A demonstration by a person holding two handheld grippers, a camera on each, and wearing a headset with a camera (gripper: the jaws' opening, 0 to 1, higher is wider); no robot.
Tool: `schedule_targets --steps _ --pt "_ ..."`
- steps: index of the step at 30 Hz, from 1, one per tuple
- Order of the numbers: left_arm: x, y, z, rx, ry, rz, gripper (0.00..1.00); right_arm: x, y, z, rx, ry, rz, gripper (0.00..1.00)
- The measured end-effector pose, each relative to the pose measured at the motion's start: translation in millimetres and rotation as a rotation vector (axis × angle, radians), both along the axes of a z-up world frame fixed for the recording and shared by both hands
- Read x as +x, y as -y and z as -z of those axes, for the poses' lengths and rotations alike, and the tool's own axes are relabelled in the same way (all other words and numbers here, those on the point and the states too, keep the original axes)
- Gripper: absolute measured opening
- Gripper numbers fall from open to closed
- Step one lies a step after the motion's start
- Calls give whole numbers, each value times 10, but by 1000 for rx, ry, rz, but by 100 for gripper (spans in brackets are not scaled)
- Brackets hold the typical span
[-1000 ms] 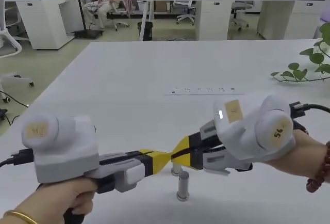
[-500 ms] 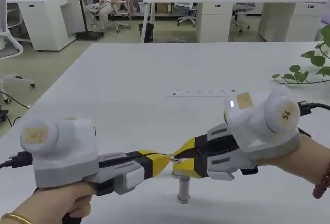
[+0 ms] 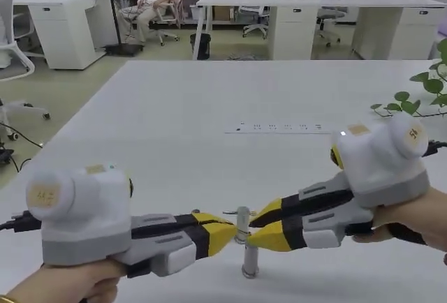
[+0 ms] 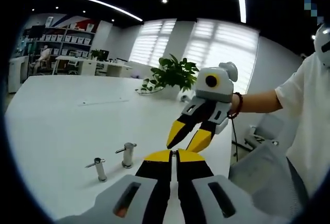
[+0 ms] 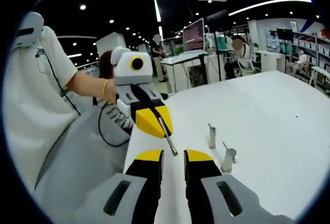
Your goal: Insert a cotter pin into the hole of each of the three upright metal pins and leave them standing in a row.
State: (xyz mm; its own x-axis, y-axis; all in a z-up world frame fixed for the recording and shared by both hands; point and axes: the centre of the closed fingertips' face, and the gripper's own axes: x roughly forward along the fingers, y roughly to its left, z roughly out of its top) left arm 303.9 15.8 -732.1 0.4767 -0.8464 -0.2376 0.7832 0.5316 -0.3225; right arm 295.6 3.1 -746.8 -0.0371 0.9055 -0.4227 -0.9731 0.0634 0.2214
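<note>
your left tongs are closed tight. in the right gripper view a thin cotter pin sticks out of their yellow tips, slanting down toward your right tongs. the right tongs stand a little apart, with a clear gap between the jaws and nothing in them. in the head view the two sets of tips face each other low over the white surface. an upright metal pin stands between them, with the left tips on one side of it and the right tips on the other; i cannot tell whether either touches it. a second metal pin stands just nearer to you, also upright. in the left gripper view both pins show a thin cross-piece near the top.
</note>
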Motion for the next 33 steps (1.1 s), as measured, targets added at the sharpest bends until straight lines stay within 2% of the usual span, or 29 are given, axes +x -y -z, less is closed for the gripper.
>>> schedule_targets --steps 9,18,25,33 --pt "-92 68 -12 -16 5 59 0 -187 -12 -45 52 -78 -52 16" --pt "-170 113 -35 -35 18 107 0 -261 -3 -6 78 -103 -80 15" --pt "-211 147 -58 -46 25 135 0 -293 -25 -39 119 -131 -81 14" --pt "-237 176 -94 -66 33 153 0 -308 -28 -74 154 -137 -92 7"
